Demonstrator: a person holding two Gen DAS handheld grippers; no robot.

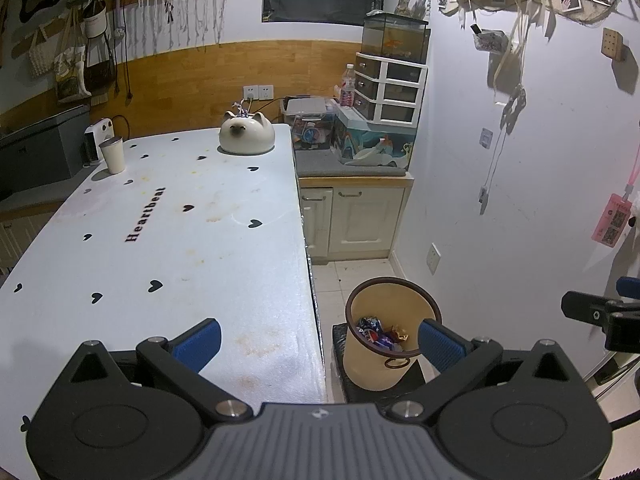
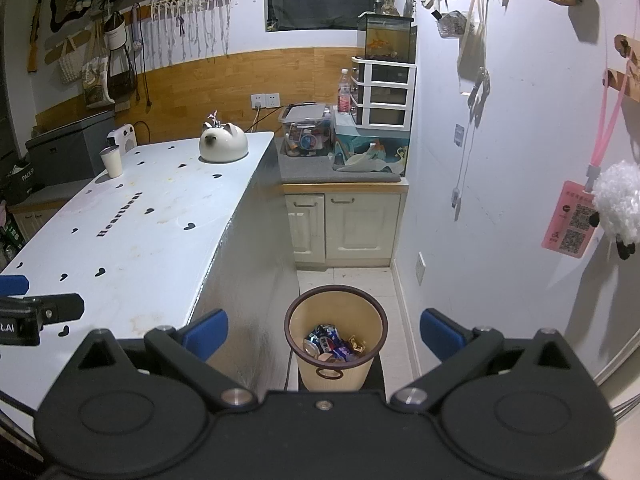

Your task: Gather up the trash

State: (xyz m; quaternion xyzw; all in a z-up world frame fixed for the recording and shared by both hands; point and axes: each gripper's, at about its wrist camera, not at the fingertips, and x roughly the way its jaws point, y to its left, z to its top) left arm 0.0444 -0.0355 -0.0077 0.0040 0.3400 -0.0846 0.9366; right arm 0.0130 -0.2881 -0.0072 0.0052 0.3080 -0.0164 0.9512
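A beige waste bin (image 1: 370, 372) (image 2: 340, 376) with a brown rim stands on a dark mat on the floor, right of the white table (image 1: 160, 240) (image 2: 132, 220). Inside lie crushed cans and wrappers (image 1: 380, 334) (image 2: 334, 346). My left gripper (image 1: 320, 344) is open over the table's near right edge, nothing between its blue pads. My right gripper (image 2: 324, 336) is open above the bin, empty too. A paper cup (image 1: 113, 155) (image 2: 111, 162) stands at the table's far left. The right gripper's body (image 1: 600, 314) shows at the right edge of the left wrist view.
A white cat-shaped kettle (image 1: 247, 134) (image 2: 223, 143) sits at the table's far end. Beyond the table is a low cabinet (image 1: 352, 220) (image 2: 344, 224) with boxes, a bottle, drawers and a fish tank (image 1: 394, 40). The wall (image 2: 500, 200) runs close on the right.
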